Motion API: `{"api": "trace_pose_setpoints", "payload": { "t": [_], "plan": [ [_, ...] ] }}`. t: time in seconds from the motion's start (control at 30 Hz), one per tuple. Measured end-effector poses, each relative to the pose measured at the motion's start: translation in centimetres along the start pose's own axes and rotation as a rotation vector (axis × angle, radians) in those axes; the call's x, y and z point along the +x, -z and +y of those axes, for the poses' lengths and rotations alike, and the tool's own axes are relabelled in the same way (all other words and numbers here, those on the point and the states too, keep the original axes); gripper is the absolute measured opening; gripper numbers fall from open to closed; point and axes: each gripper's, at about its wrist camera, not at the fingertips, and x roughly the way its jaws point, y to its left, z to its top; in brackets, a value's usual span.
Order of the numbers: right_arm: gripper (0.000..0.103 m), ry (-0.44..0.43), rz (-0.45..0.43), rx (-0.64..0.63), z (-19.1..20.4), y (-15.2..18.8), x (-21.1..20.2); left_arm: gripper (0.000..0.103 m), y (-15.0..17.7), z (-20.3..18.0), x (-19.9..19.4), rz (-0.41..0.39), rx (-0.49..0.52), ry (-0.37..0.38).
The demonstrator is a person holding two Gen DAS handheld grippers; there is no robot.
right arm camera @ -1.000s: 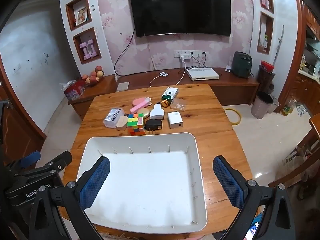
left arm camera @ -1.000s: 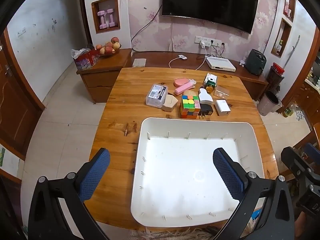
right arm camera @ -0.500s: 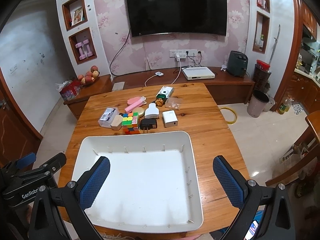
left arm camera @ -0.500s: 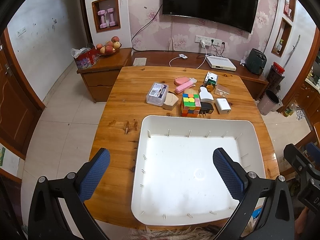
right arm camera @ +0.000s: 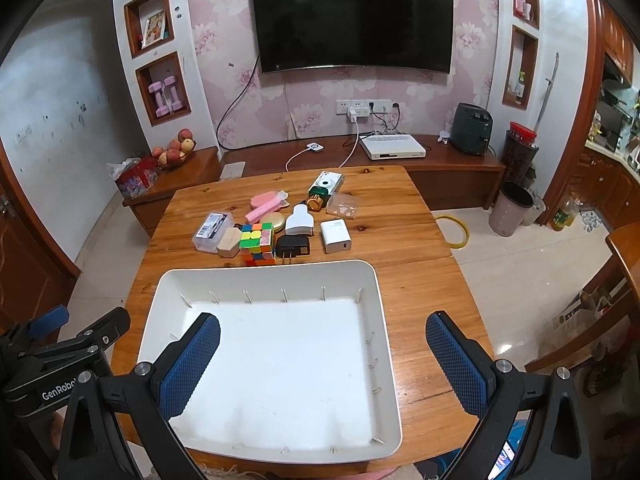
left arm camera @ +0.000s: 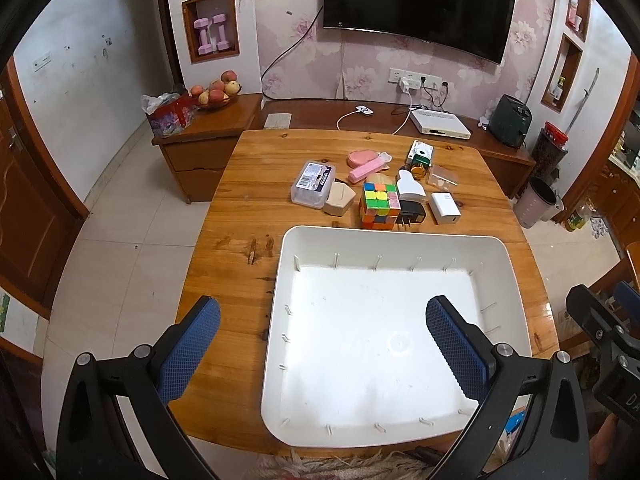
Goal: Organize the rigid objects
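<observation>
1. Both cameras have drawn back and risen a little over the last second: the white tray (left arm camera: 394, 240) and the cluster of objects sit lower and farther off in each view, and more of the far wall shows. Nothing on the wooden table (left arm camera: 256, 168) has shifted.
2. Left gripper (left arm camera: 320, 336) hangs above the tray's near left edge, its blue pads spread wide with nothing between them. Right gripper (right arm camera: 322, 346) hangs over the tray's near right side, likewise spread and empty.
3. Sorting looks not yet begun: the tray is bare inside, and every object lies on the table just beyond its far rim.
4. Waiting there are a colour cube (left arm camera: 379, 205), a black plug adapter (left arm camera: 411, 213) touching the cube's right side, a white charger block (left arm camera: 445, 208), a clear lidded box (left arm camera: 313, 183), a beige wedge-shaped box (left arm camera: 339, 203), a pink bar (left arm camera: 365, 171) and a small camera (left arm camera: 420, 153).
5. Several smaller pieces behind the cube overlap; at this range I cannot tell them apart surely.
6. All of these remain to be carried into the tray.
</observation>
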Motion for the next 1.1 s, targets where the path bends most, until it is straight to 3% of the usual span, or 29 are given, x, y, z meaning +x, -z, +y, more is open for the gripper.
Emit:
{"api": "trace_pose_setpoints", "payload": {
  "t": [0.47,1.1],
  "plan": [
    [0.103,-0.014,0.001,0.01,-0.5,0.06,-0.11,0.102,-0.31,0.14,-0.27,-0.007,-0.02,0.001],
    [0.103,0.038,-0.053,-0.014,-0.39,-0.43,-0.74,0.102,-0.65,-0.14,-0.5,-0.025,0.001,-0.035]
  ]
}}
